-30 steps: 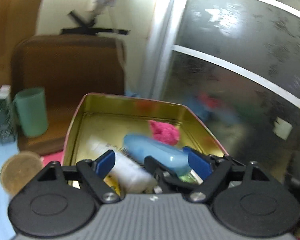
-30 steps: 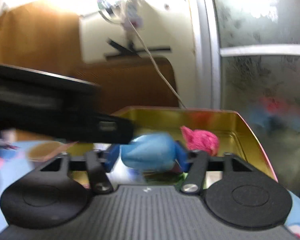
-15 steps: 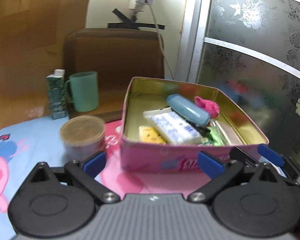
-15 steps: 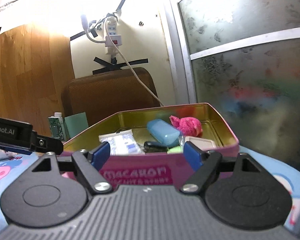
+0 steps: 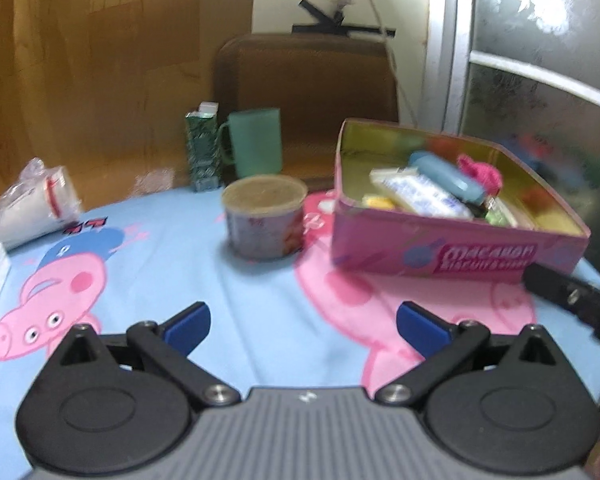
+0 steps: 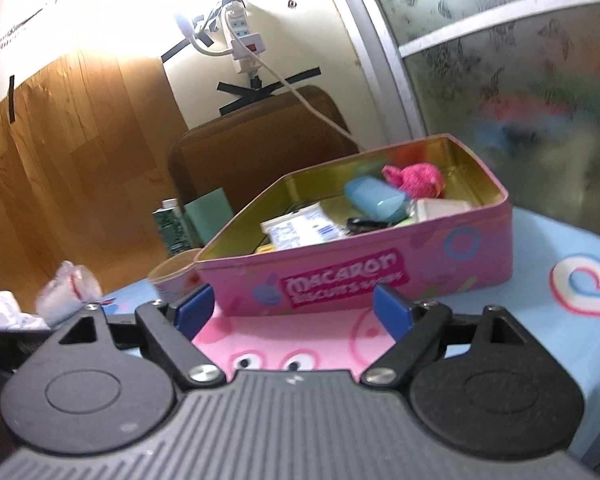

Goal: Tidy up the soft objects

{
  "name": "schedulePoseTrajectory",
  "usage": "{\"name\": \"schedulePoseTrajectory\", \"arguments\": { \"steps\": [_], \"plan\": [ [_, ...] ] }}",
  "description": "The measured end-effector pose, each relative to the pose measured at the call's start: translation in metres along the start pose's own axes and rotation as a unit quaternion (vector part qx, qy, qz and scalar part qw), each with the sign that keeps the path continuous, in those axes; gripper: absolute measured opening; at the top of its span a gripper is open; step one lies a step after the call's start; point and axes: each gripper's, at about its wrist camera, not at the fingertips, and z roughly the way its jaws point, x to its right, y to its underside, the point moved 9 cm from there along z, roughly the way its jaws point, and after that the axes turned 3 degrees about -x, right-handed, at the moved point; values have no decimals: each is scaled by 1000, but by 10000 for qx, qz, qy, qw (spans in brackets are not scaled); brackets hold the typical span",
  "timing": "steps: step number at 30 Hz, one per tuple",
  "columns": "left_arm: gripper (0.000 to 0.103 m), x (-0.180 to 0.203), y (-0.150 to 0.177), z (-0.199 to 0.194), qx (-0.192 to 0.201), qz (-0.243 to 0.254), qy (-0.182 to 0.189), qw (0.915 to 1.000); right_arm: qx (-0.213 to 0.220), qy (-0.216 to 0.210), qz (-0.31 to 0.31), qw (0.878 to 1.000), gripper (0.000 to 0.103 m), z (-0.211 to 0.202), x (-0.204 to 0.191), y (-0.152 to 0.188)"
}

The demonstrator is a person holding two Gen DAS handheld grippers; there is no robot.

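Both the left gripper (image 5: pixel 302 326) and right gripper (image 6: pixel 294 308) hang empty, jaws just opened wide, near the pink tin (image 6: pixel 380 264) holding a blue case (image 6: pixel 376 200).

Glossy metal tin (image 6: pixel 380 276) w/ gold inside, fuzzy pink plush (image 6: pixel 416 178), smooth plastic mug (image 5: pixel 256 142), printed cloth cover (image 5: pixel 180 264)
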Motion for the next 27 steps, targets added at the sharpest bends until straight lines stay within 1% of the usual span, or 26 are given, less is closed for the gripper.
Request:
{"name": "schedulePoseTrajectory", "arguments": {
  "steps": [2, 7, 13, 15, 20, 27],
  "plan": [
    [103, -4, 6, 0, -77, -7, -81, 9999, -103, -53, 94, 9999, 90, -1, -3, 2],
    [103, -14, 17, -6, -6, 1, -281, 9996, -294, -97, 309, 9990, 90, -2, -7, 8],
    [103, -21, 24, -11, 69, 269, -592, 9979, -464, -185, 539, 9973, 91, 3, -11, 15],
    [103, -22, 26, -12, 74, 288, -606, 9977, -511, -202, 531, 9971, 91, 5, -14, 18],
    [103, -24, 28, -9, -11, 195, -462, 9987, -533, -176, 473, 9973, 91, 6, -17, 20],
    [103, -26, 28, -9, 53, 313, -726, 9969, -451, -134, 442, 9979, 92, 5, -17, 18]
  ]
}}
